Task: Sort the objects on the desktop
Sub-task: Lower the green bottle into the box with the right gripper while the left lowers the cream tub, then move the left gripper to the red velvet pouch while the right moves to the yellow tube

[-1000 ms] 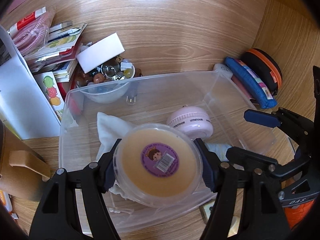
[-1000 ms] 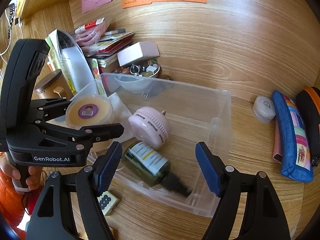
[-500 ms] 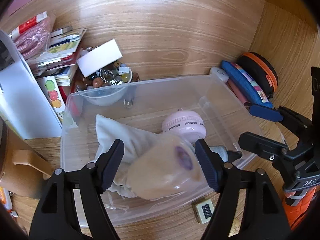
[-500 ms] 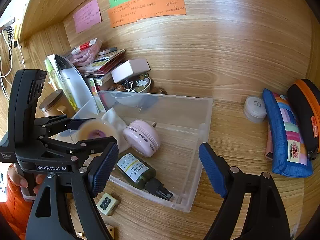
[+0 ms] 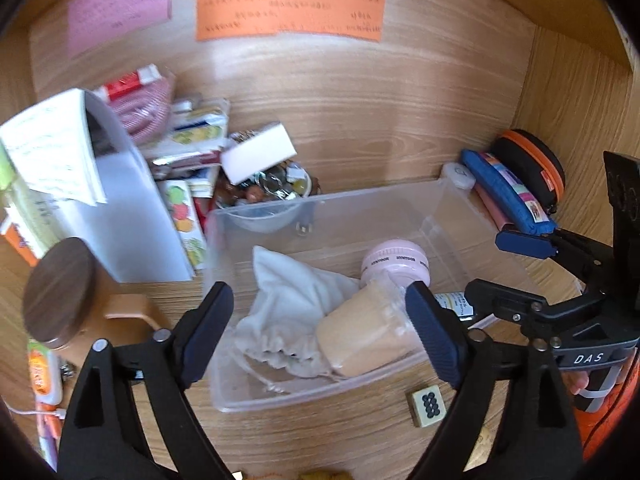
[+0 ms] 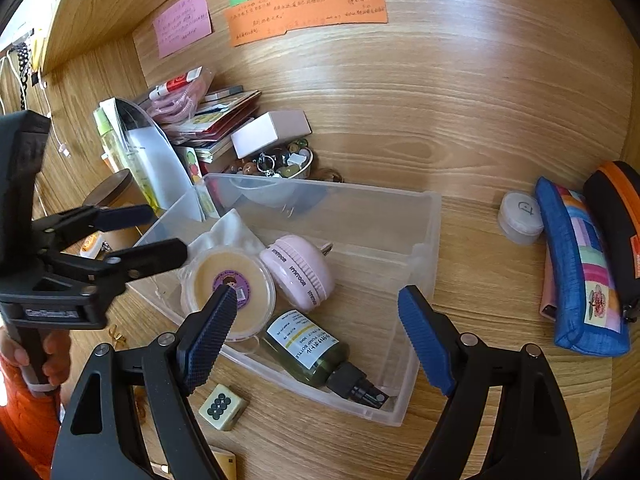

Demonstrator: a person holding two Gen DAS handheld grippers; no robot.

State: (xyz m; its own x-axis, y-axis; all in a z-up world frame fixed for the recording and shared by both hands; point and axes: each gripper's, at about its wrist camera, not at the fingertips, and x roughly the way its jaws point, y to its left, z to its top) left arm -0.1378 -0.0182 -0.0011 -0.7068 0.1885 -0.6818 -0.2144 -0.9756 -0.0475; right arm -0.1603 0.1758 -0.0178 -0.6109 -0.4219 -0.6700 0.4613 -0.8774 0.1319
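Note:
A clear plastic bin sits on the wooden desk. In it lie a round tan tub, tipped on a white cloth pouch, a pink round gadget and a green pump bottle. My left gripper is open and empty, above the bin's near edge. My right gripper is open and empty over the bin; it also shows at the right of the left wrist view.
A mahjong tile lies in front of the bin. Behind it are a bowl of trinkets, a white box, stacked booklets and a wood-lidded jar. Right: white round case, blue pencil pouch, black-orange case.
My left gripper opened and let the tan tub drop into the bin, then drew back and up. The tub now rests tipped on the cloth pouch. The right gripper also pulled back.

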